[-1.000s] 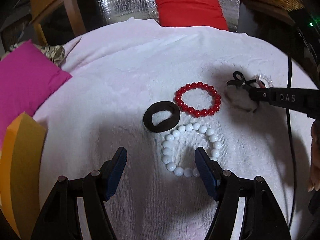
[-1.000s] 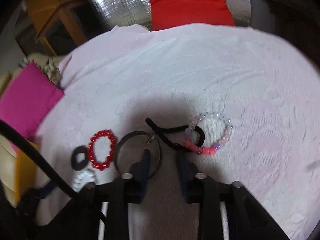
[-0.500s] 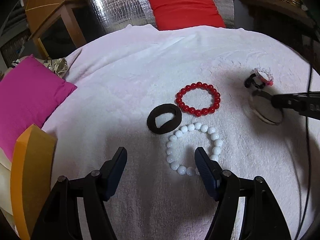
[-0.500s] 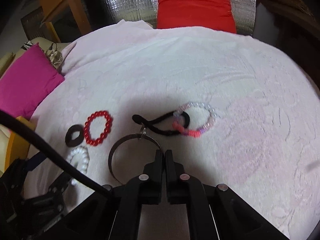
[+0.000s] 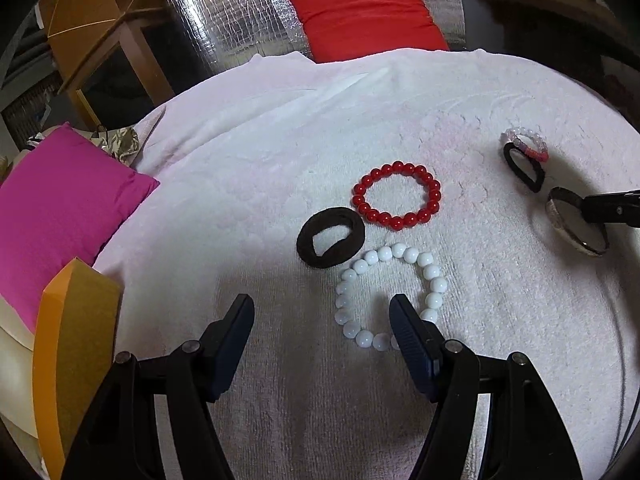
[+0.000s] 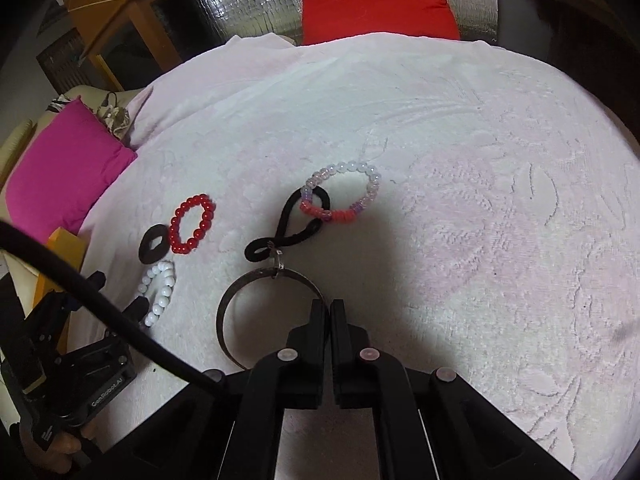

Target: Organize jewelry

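On the white towel lie a white bead bracelet, a thick black hair tie and a red bead bracelet. My left gripper hangs open above the near side of the white bracelet, its right finger over the beads. To the right, my right gripper is shut on the rim of a metal bangle, which stands tilted. Just beyond the bangle lie a thin black hair tie and a pastel bead bracelet, overlapping each other. The left wrist view shows that bangle at far right.
A pink cushion and an orange box border the towel's left edge. A red cushion and silver foil stand behind, and wooden furniture at back left. A black cable crosses low in the right wrist view.
My right gripper closed on the bangle's rim and drew it to the right, away from the red bracelet. My left gripper stayed open over the white beads.
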`<state>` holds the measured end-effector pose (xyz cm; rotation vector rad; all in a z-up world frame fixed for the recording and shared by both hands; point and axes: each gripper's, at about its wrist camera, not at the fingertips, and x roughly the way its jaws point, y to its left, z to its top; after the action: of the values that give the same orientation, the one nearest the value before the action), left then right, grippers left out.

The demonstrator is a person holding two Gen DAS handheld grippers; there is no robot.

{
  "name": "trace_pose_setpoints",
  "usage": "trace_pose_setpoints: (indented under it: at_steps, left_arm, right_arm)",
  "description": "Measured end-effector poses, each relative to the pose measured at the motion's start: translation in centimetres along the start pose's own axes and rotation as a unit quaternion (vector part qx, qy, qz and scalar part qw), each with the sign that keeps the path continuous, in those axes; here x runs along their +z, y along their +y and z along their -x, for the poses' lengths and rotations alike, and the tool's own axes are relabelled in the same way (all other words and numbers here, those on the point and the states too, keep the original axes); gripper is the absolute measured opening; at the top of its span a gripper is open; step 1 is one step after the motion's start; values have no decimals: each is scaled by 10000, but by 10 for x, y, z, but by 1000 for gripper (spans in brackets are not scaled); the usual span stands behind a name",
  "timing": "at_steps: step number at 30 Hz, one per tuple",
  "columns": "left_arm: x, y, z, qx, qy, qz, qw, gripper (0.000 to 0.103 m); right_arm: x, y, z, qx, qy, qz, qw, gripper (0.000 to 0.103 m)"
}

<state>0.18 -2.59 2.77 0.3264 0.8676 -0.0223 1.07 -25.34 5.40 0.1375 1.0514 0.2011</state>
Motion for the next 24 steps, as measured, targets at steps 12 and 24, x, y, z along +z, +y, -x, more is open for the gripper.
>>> trace_pose_setpoints:
  at_steps: [12,24]
  left_arm:
    - [0,1,3,36,11,-36,10000,71]
    - [0,0,3,69,19,-53,10000,71]
  right_arm:
    - [-3,-13,5,-101,97,-97,9999,5]
    - [-2,-10,0,-165,97,-66,9998,5]
